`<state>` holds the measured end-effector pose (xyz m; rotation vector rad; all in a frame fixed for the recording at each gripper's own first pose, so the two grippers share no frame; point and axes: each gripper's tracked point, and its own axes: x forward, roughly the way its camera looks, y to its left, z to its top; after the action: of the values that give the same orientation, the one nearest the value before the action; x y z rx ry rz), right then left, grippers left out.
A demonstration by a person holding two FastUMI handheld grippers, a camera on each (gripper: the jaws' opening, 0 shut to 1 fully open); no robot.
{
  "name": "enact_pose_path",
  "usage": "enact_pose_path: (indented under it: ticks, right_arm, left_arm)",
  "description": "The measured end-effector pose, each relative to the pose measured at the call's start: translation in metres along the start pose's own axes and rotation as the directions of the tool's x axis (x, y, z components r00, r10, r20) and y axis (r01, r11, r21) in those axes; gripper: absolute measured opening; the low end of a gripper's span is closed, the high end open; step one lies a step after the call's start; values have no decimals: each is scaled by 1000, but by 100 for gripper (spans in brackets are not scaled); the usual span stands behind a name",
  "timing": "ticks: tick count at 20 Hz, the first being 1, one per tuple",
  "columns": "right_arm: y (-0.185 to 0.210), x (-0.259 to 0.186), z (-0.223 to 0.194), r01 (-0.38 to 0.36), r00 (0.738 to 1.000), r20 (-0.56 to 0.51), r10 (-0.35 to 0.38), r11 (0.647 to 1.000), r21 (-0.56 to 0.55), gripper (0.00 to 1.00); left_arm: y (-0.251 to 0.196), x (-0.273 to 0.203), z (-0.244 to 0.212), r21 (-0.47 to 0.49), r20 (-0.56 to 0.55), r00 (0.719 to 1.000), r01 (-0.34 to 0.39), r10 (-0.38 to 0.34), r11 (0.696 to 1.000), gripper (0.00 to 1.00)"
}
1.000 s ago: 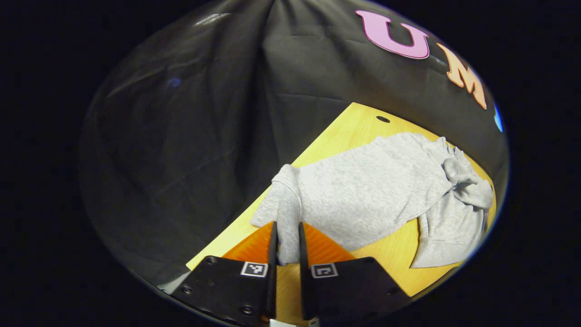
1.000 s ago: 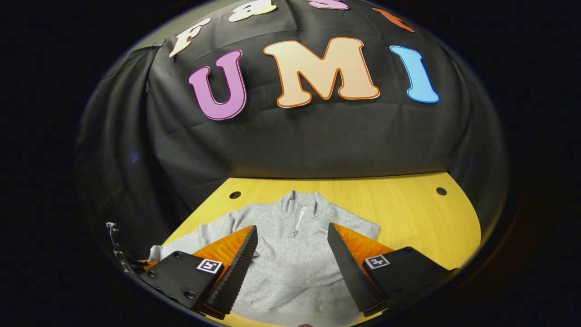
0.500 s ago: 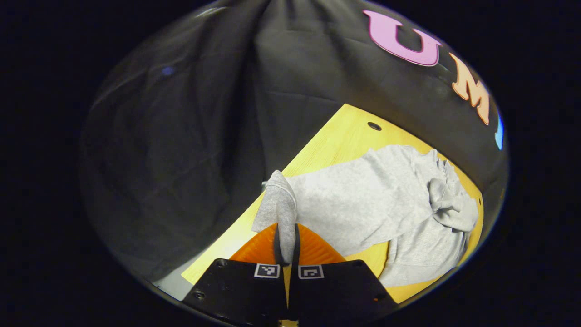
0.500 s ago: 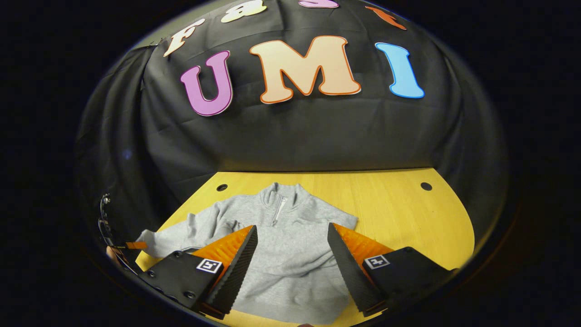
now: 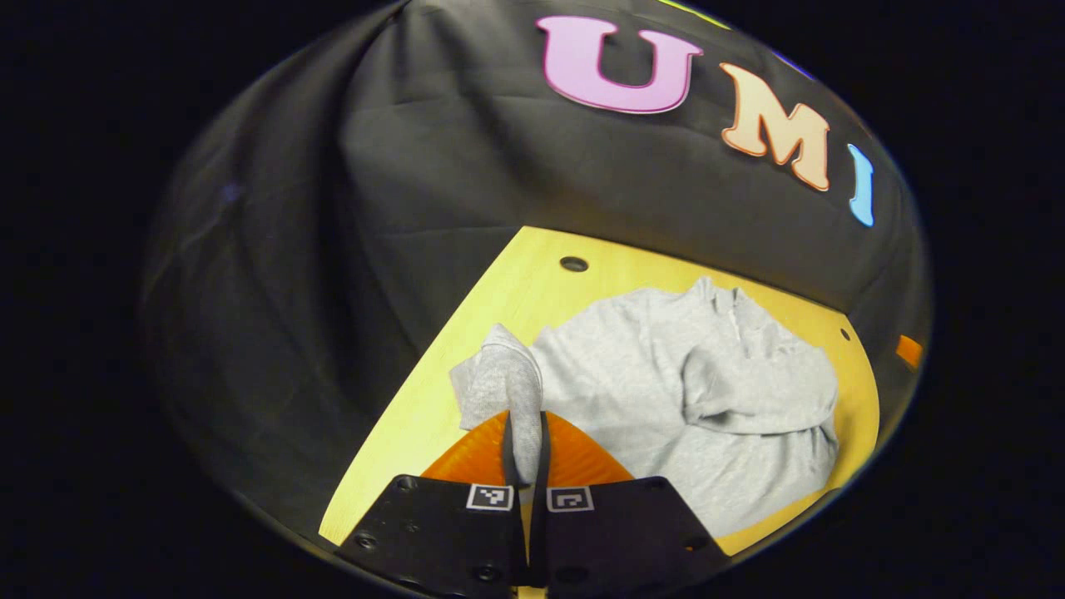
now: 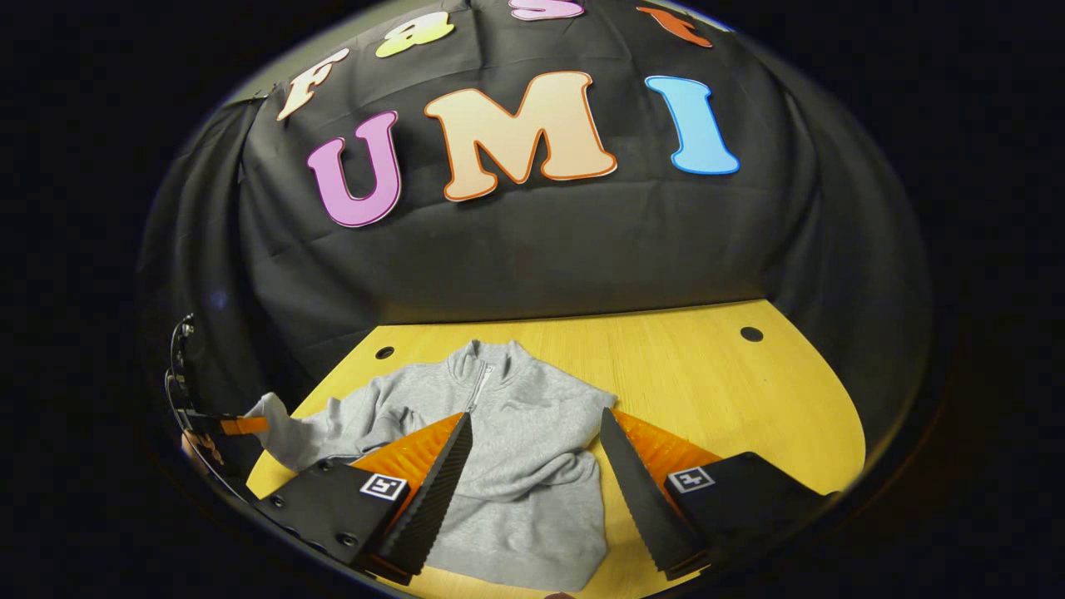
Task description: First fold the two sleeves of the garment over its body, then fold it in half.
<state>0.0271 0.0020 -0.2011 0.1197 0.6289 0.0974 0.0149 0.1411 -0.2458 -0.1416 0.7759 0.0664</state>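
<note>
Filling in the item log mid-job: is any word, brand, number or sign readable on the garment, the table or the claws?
Garment: none; no print or tag is visible.
Table: none; bare wood with small holes.
Left claw and right claw: black-and-white square markers, patterns only, no letters or numbers.

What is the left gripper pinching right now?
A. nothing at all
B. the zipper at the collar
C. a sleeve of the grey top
C: in the left gripper view, the left gripper has both fingers closed on the grey sleeve, lifted off the yellow table.
</note>
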Motion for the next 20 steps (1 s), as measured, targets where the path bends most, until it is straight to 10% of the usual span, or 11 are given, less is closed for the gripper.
enact_pose_path:
  ticks: [20]
  right_arm:
    - [-49,-50,-12,57,998,19,-58,997,45,94]
  left_arm:
    - [-267,7,53,222,17,912,396,-409,891,0]
